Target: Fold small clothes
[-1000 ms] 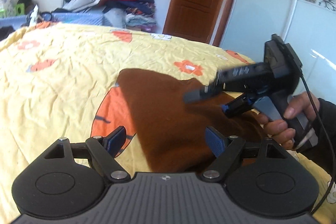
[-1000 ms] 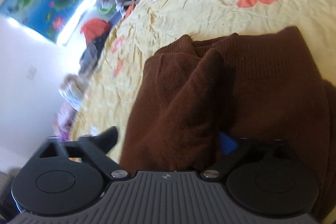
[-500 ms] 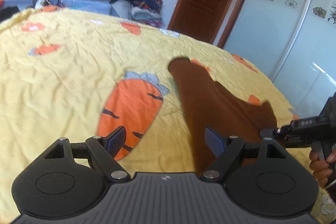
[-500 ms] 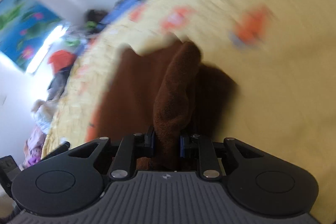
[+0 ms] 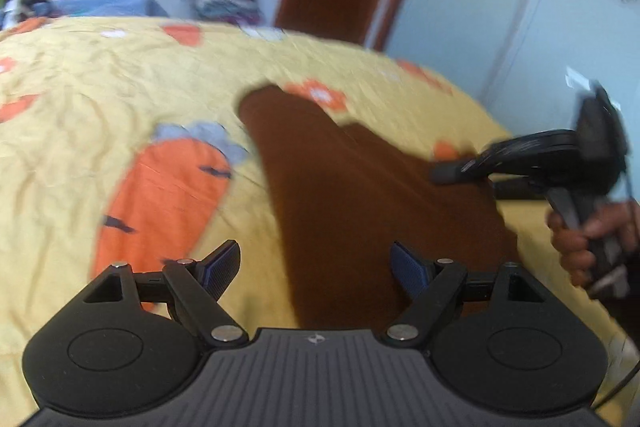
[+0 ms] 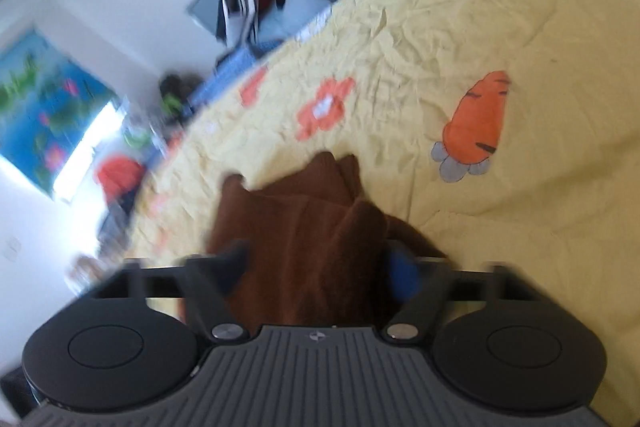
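A yellow carrot-print bed (image 5: 120,87) is filling both views, and a brown knitted garment (image 5: 340,207) is lying on it right of centre, its near part bunching into a thick fold. The left tongs (image 5: 316,267) are hovering spread above the garment's near-left edge, pinching nothing. The right tongs (image 6: 320,267) are standing spread with that fold between them, a hand (image 5: 580,239) gripping their handle.

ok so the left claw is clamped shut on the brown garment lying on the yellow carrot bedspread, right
Not quite: the left claw is open, its fingers apart and gripping nothing. The brown garment does lie on the yellow carrot bedspread. The left wrist view shows this.
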Tool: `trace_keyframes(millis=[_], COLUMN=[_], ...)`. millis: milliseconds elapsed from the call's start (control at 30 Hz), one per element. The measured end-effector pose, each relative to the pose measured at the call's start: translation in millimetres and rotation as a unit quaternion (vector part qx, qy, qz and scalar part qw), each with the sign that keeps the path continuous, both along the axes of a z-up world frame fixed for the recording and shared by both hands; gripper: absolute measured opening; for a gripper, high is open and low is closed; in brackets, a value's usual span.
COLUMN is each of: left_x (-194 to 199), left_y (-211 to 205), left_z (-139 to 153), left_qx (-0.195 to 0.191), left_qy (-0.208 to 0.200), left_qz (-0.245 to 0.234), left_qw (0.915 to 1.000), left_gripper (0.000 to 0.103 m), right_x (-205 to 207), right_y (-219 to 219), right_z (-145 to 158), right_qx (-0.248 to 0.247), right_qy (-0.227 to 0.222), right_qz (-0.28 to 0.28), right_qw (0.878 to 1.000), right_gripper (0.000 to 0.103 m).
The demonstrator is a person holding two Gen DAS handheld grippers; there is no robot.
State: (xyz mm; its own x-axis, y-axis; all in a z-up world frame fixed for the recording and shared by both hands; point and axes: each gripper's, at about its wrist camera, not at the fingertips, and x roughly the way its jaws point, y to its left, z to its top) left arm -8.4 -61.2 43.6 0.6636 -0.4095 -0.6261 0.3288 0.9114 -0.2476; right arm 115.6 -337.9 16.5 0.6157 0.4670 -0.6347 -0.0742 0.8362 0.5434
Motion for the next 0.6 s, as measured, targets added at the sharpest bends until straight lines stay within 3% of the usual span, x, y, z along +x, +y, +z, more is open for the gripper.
trace_keyframes(millis=[33, 167, 233, 267, 300, 367, 467, 533, 567, 600], left_x=[0.7, 7.9, 24.1, 34.9, 47.7, 74.6, 112.1, 132.7, 138.5, 143.9], left_y=[-3.2, 15.5, 29.5, 37.2, 45.2, 56.0, 56.6, 48.9, 44.4, 38.3], left_z=[-2.6, -0.1, 1.2, 0.9, 0.0, -6.2, -21.2, -34.7, -36.6, -37.9], left_qx=[0.009, -0.02, -0.044, -0.062, -0.086, -0.14, -0.194, -0.219, -0.229, -0.226], left_qy=[0.002, 0.003, 0.019, 0.032, 0.05, 0.09, 0.142, 0.178, 0.173, 0.174], left_qz=[-0.002, 0.011, 0.036, 0.05, 0.062, 0.076, 0.077, 0.067, 0.059, 0.054], left_qw=[1.0, 0.9997, 0.9982, 0.9963, 0.993, 0.9832, 0.9675, 0.957, 0.9561, 0.9569], left_gripper=[0.082, 0.082, 0.082, 0.082, 0.082, 0.082, 0.082, 0.08, 0.079, 0.054], right_x=[-1.4, -12.9, -23.3, -27.9, -32.4, -27.2, -11.1, -10.5, -9.6, -7.9], right_y=[4.0, -11.5, -26.1, -33.1, -41.0, -46.4, -34.5, -23.4, -18.6, -13.9], right_z=[-7.7, -7.8, 1.5, 6.3, 9.1, 8.4, -5.6, -8.2, -8.7, -10.1], right_qx=[-0.03, 0.022, 0.055, 0.072, 0.088, 0.096, 0.067, 0.064, 0.069, 0.075], right_qy=[-0.016, -0.018, -0.026, -0.035, -0.045, -0.033, 0.014, 0.009, 0.009, 0.012], right_qz=[0.01, -0.01, -0.039, -0.058, -0.077, -0.081, -0.062, -0.04, -0.031, -0.021], right_qw=[0.999, 1.0, 0.997, 0.995, 0.992, 0.992, 0.996, 0.997, 0.997, 0.997], right_gripper=[0.014, 0.021, 0.049, 0.074, 0.088, 0.09, 0.086, 0.085, 0.083, 0.072])
